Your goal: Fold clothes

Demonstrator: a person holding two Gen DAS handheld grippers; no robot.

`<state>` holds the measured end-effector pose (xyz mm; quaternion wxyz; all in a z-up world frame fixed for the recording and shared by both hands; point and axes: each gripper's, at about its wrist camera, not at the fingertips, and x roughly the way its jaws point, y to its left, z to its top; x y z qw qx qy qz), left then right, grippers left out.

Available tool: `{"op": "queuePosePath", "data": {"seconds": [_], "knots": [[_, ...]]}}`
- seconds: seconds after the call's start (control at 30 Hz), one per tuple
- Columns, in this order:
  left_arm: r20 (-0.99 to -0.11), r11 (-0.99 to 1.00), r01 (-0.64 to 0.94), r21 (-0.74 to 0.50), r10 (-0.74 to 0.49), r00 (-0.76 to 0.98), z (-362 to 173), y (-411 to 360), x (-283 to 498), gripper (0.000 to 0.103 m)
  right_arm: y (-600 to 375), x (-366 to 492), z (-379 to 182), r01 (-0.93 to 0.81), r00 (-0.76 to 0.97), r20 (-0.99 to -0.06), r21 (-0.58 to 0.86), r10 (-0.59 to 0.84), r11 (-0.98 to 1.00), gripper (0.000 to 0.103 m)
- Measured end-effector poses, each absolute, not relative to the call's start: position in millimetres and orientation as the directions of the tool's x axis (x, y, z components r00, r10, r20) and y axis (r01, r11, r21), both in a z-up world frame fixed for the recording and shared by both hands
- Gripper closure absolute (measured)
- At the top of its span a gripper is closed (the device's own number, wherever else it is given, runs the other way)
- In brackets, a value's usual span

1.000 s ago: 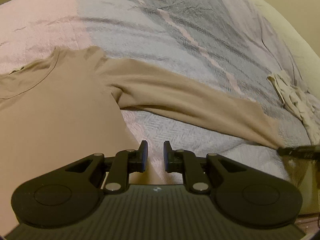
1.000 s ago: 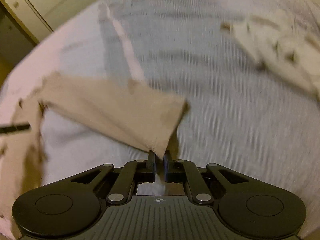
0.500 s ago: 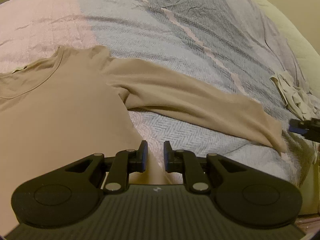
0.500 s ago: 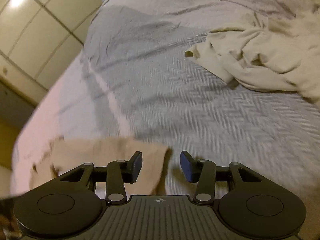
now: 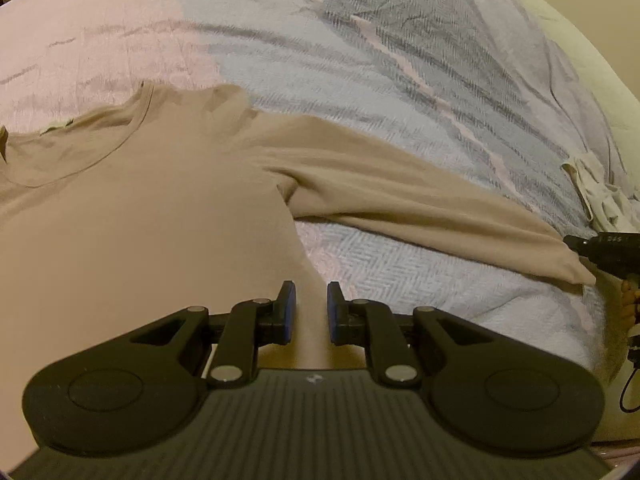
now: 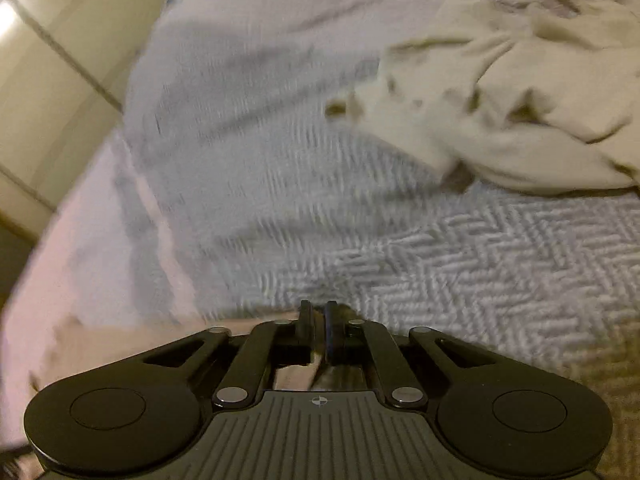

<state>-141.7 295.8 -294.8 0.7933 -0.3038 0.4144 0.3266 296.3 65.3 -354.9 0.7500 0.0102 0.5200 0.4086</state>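
On the bed (image 5: 400,40), a tan long-sleeved shirt (image 5: 140,208) lies flat, one sleeve (image 5: 420,200) stretched out sideways. Above its side edge the left gripper (image 5: 307,300) hovers, jaws apart and empty. At the cuff, the right gripper (image 6: 316,316) has its jaws pressed together on tan fabric. Beyond it sits a crumpled cream garment (image 6: 520,120).

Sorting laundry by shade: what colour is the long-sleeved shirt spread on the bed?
Plain tan, no pattern. The long-sleeved shirt shows best in the left wrist view.
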Motion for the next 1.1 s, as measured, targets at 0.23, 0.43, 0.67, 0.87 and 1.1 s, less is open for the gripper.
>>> {"op": "queuePosePath", "data": {"seconds": [0.23,0.43,0.67,0.87,1.1], "knots": [[-0.85,0.598,-0.773,-0.213,0.277,0.449,-288.2,298.4,-152.6,0.091,35.9,279.1,-315.0,-0.516,0.271,-0.767,0.395,0.582,0.76,0.053],[-0.795,0.634,-0.758,-0.154,0.376,0.476,-270.9,342.2,-145.3,0.091,75.5,237.7,-294.7,-0.747,0.181,-0.762,0.305,0.622,0.591,0.053],[-0.79,0.725,-0.687,-0.051,0.392,0.472,-278.0,428.7,-114.9,0.079,161.7,214.9,-311.2,-0.856,0.038,-0.752,0.316,0.658,0.41,0.053],[-0.803,0.776,-0.629,-0.054,0.341,0.489,-301.1,490.2,-91.0,0.073,214.6,195.8,-327.6,-0.895,-0.098,-0.763,0.348,0.638,0.278,0.053],[-0.828,0.835,-0.542,-0.09,0.24,0.506,-331.9,510.7,-86.3,0.073,249.6,179.6,-342.2,-0.901,-0.216,-0.753,0.4,0.622,0.171,0.053]]}}
